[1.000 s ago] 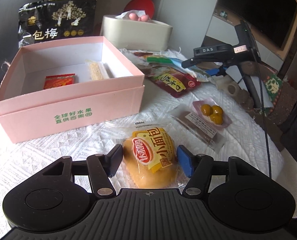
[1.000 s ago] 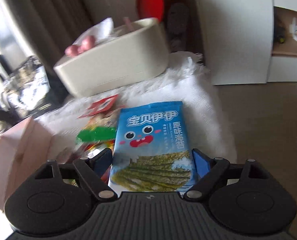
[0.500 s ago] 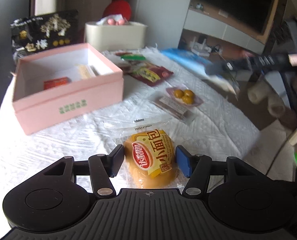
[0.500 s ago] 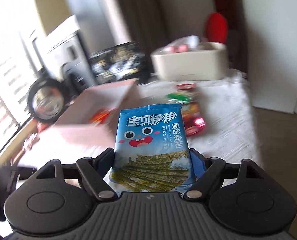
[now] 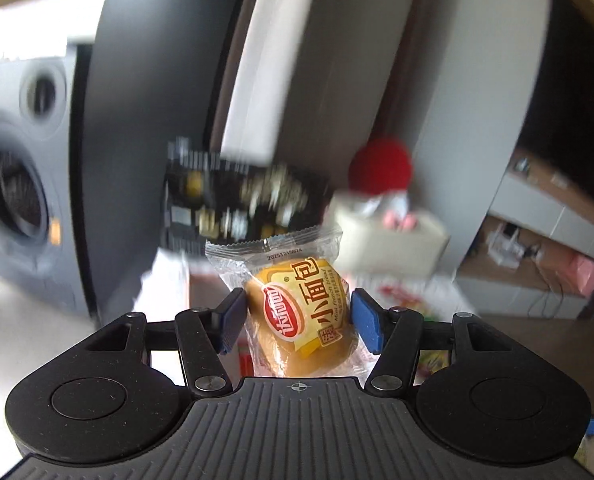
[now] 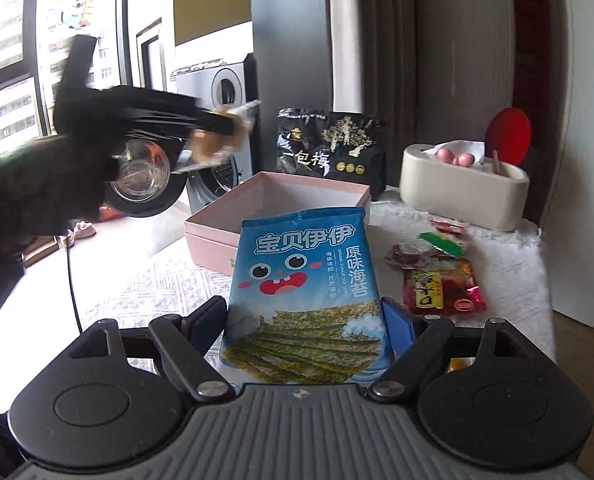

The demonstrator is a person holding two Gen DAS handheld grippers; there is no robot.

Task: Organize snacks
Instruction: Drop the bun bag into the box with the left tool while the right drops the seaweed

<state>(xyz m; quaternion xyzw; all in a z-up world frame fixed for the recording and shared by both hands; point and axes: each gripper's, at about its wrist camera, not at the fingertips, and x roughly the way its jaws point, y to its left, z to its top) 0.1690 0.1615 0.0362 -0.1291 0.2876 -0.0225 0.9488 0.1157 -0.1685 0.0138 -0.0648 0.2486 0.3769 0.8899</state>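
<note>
Left claw (image 5: 297,316): clamped on 1 wrapped mini bread (image 5: 301,312), blue pads pressing both sides of the clear wrapper, the bun carried in the air above the pink box (image 6: 273,216) (seen from the right wrist as a blurred dark shape at upper left, bread at its tip). Right claw (image 6: 303,332): clamped on 1 blue seaweed packet (image 6: 303,300), upright between the pads, held over the near part of the counter (image 6: 145,288). Pink box: lid off, open side up, on the white cloth; contents not visible from this angle. Black plum bag (image 6: 331,146): standing upright just behind the box. Cream tissue holder (image 6: 463,190): to the right of the bag, pink beads on top, a red round object (image 6: 509,134) behind it. Loose on the cloth, right of the box: 1 red sachet (image 6: 443,288), 1 green-topped packet (image 6: 443,242), 1 small red wrapper (image 6: 447,224). Background: a washing machine (image 6: 217,132) beyond the counter.
</note>
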